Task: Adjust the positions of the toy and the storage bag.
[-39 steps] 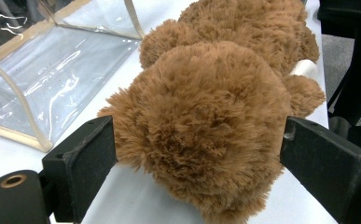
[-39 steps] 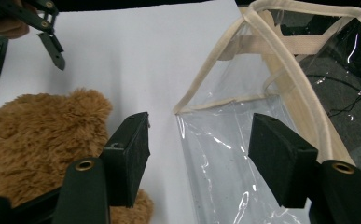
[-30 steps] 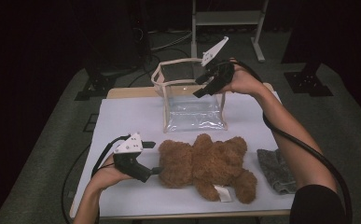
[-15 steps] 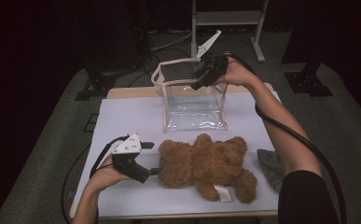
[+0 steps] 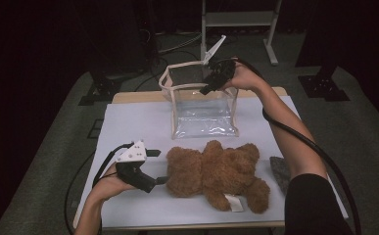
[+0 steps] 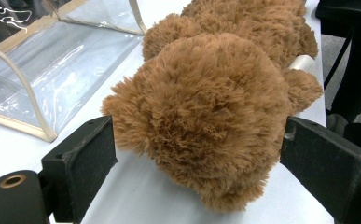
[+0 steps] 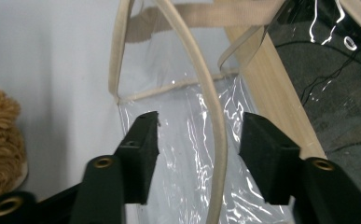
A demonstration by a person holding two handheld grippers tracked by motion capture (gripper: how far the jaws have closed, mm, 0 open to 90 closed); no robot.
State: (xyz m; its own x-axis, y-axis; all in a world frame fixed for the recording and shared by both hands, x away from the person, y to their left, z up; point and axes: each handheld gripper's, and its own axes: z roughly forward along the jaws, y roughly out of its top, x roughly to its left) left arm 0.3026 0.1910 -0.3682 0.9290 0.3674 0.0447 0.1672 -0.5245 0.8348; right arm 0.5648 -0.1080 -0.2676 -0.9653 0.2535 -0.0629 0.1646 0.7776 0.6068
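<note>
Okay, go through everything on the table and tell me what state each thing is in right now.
Clear bag: upright, top open, empty.
Teddy bear: lying flat in front of the bag.
Left gripper: open, jaws either side of the bear's head.
Right gripper: open, just been closing around the bag's beige rim.

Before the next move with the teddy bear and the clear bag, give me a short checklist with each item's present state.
1. Clear bag upright on the table, mouth open: ok.
2. Right hand-held gripper astride the bag's beige rim strap: ok. The jaws have just been closing with the strap between them, a gap showing at each pad.
3. Strap clamped: not ok.
4. Left hand-held gripper astride one end of the teddy bear: ok.
5. Bear gripped: cannot tell; its fur reaches both pads.
6. Bear lying apart from the bag: ok.
</note>
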